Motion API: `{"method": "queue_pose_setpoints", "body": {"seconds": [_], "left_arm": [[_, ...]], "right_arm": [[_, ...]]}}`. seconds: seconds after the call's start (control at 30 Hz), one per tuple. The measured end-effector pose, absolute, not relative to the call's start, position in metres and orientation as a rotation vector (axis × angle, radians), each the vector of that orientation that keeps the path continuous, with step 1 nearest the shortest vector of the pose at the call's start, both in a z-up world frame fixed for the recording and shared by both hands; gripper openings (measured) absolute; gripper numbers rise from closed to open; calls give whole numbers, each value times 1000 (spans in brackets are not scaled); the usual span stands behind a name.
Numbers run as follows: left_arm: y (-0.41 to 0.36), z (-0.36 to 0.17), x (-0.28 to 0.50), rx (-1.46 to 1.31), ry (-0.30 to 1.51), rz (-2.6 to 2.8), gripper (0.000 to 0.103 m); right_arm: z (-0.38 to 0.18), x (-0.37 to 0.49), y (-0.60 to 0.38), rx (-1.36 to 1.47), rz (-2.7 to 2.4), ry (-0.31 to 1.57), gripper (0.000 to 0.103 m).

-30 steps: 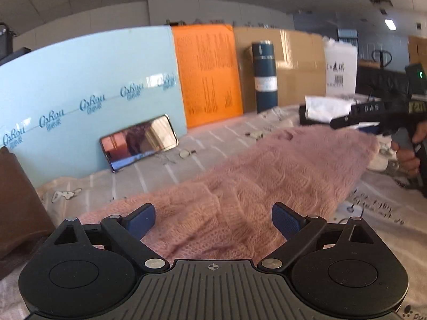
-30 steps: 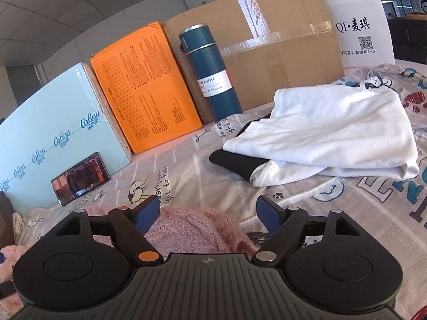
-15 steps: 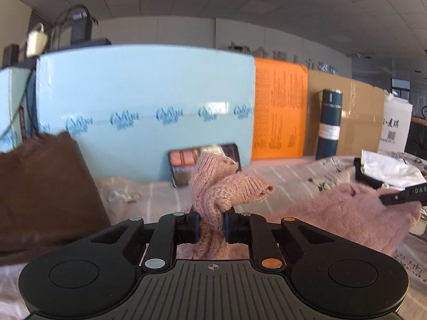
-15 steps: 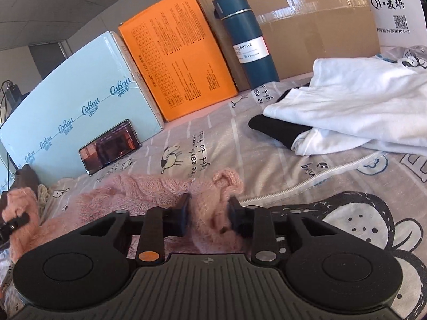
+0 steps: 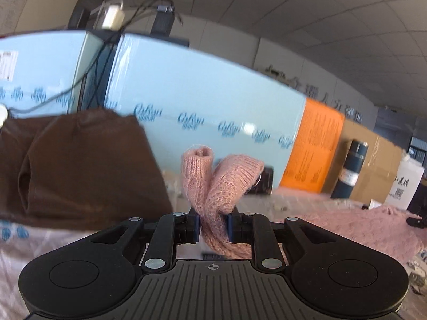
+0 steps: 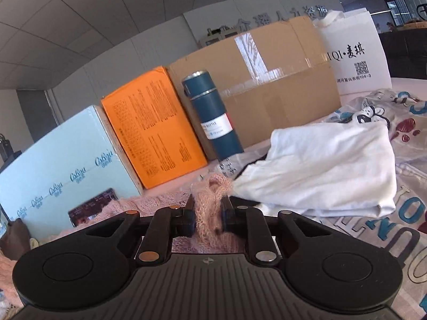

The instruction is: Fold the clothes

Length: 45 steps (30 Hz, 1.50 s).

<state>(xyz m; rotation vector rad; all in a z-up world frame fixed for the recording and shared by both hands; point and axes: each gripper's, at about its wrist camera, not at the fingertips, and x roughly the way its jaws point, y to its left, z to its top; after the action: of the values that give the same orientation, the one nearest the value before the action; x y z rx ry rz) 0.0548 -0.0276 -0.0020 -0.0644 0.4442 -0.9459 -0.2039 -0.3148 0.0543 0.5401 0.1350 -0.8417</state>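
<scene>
Both grippers, left (image 5: 213,225) and right (image 6: 206,217), pinch the pink sweater (image 5: 221,184)

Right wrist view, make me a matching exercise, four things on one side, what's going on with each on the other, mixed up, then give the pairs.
Things:
1. pink sweater
2. blue bottle
3. white garment
4. phone

States:
A. leaning against the light blue box
B. lying folded on the printed sheet
C. pinched between the right gripper's fingers
D. standing upright in front of the cardboard box

Pairs: 1-C, 2-D, 3-B, 4-A

The right gripper is shut on the knit; the light blue box, the cardboard box and the printed sheet all show in this view.
</scene>
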Motion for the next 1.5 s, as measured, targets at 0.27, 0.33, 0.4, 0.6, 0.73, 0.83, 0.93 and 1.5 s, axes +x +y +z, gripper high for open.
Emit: {"method": "queue_pose_setpoints", "body": {"seconds": [0.27, 0.33, 0.4, 0.6, 0.73, 0.83, 0.93, 1.5], "left_arm": [[-24, -17, 60, 147, 477, -713, 54], [-21, -20, 63, 205, 469, -657, 60], [-17, -19, 64, 236, 435, -615, 61], [-49, 10, 36, 297, 144, -946, 77], [-107, 13, 31, 401, 160, -1217, 78], [-147, 2, 37, 458, 263, -1355, 78], [-169, -20, 39, 489, 380, -1403, 77], [-119, -5, -19, 441, 177, -1452, 7]], "right_arm": [[35, -199, -315, 463, -867, 308, 27], [38, -200, -315, 401, -894, 326, 41], [44, -201, -315, 314, -895, 325, 53], [65, -172, -310, 125, -506, 339, 82], [65, -128, -306, 41, -282, 434, 83], [56, -107, -315, 45, -241, 499, 83], [47, -100, -326, 89, -222, 530, 82], [57, -141, -288, 15, -231, 444, 18]]}}
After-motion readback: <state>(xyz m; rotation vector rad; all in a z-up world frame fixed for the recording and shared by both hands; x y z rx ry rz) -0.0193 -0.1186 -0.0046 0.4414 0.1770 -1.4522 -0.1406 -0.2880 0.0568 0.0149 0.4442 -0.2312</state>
